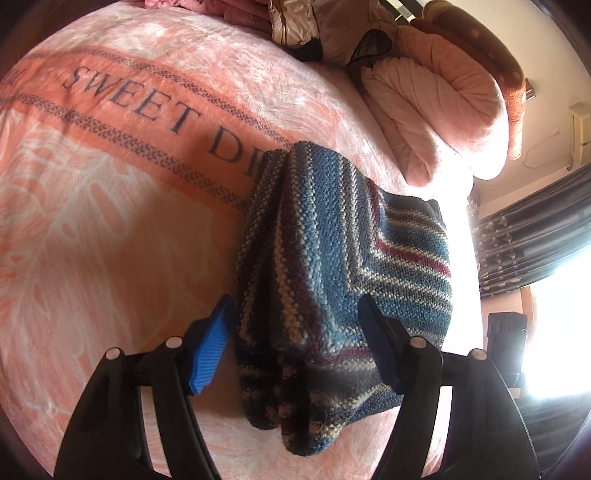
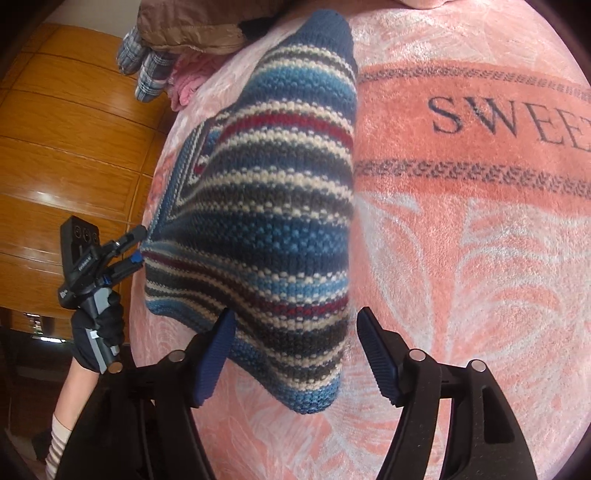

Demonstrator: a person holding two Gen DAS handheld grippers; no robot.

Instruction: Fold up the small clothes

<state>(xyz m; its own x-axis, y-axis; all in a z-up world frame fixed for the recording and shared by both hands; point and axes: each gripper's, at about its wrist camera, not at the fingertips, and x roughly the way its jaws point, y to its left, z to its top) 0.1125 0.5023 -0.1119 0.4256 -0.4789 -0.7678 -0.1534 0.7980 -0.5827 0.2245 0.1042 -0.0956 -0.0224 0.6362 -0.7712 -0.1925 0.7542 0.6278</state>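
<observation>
A pink and coral plush blanket with a leaf pattern and dark printed lettering (image 1: 110,206) covers the bed, and the blue, cream, maroon and grey striped knitted garment (image 1: 332,266) lies on it, bunched into loose folds.

In the left wrist view, the left gripper (image 1: 295,347) stands wide, its blue-padded fingers (image 1: 208,354) on either side of the garment's near edge; neither finger can be seen pressing the knit, and whether they touch it I cannot tell. Beyond the garment, at the far side of the bed, lie a rolled pale pink quilt (image 1: 436,122) and a heap of tan and pink clothes (image 1: 325,26). A dark patterned curtain (image 1: 532,236) hangs beside a bright window at the right.

In the right wrist view, the other gripper (image 2: 138,245) shows at the left edge, held by a black-gloved hand (image 2: 99,332), its tips at the garment's (image 2: 266,206) side edge in front of the orange wooden panelled wall (image 2: 66,147). The garment's near corner sits between the wide-spread dark blue fingers (image 2: 214,362) of the right gripper (image 2: 295,354), with clear space on each side. A plaid cloth (image 2: 144,66) lies at the bed's far edge.
</observation>
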